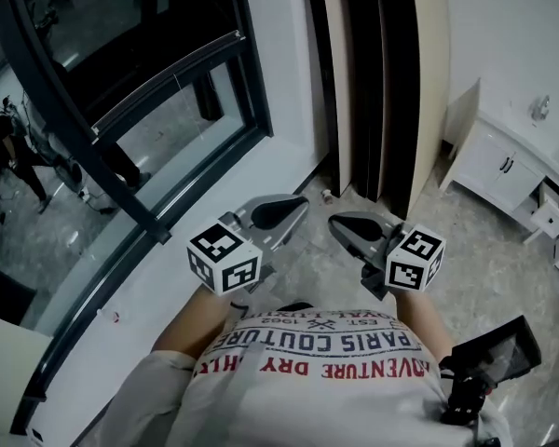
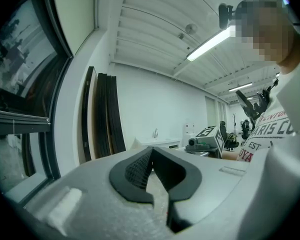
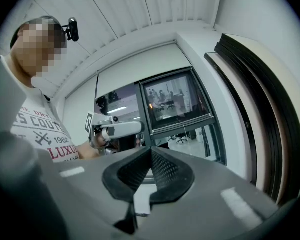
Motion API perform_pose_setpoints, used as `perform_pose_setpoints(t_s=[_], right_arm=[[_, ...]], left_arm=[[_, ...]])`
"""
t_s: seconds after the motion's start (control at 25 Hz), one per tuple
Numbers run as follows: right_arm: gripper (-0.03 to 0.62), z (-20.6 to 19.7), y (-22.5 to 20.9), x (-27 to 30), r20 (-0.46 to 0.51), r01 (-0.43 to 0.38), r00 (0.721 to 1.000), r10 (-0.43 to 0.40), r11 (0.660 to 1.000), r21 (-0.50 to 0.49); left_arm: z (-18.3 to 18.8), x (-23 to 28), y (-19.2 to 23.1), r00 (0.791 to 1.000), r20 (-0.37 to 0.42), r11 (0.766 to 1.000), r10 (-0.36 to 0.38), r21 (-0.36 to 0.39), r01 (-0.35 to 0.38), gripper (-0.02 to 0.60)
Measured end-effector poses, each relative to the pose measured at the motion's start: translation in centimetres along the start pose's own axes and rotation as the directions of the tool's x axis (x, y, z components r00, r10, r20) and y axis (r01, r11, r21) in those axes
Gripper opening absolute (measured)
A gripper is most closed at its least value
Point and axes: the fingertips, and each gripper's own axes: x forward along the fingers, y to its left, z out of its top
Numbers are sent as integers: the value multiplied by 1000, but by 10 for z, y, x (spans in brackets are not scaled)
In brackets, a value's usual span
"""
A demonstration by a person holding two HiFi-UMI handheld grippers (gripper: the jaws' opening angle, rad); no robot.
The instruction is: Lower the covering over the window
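The window [image 1: 121, 110] fills the left of the head view, dark-framed, with a horizontal rail [image 1: 168, 74] across it. That rail also shows in the right gripper view [image 3: 182, 123] and the left gripper view [image 2: 20, 116]. I cannot tell whether it belongs to the covering. My left gripper [image 1: 296, 208] and right gripper [image 1: 343, 223] are held side by side over the floor, level, apart from the window. Both are shut with nothing between their pads, as each gripper's own view confirms: left gripper [image 2: 151, 153], right gripper [image 3: 151, 151].
A white sill [image 1: 177, 268] runs below the glass. Tall dark and cream boards [image 1: 373, 82] lean against the wall ahead. A white cabinet [image 1: 503, 166] with an open drawer stands at the right. A black device [image 1: 489, 361] hangs at the person's right side.
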Motion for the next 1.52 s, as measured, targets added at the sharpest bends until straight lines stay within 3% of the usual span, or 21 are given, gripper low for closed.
perform_pose_setpoints(t_s=[0.44,0.8,1.12,1.52], right_arm=[[6,-17,-32,49,-30,-31,999,33,998,61],[6,-22,-91,116,-72,-18,997,26,994,106],[6,-7,-179,213,-95,32,995,-19,989,141],[6,42,-293,357,-61,44,997,-39,996,82]], left_arm=[[-25,-4,53,998,-37,998,55,-31,-56,2],[-46,11,140,997,-52,995,61,-81,-65,2],[-50,25,278,996,-49,986,75,-145,-81,2],[-30,45,467,994,-45,988,97,-114,-102,2]])
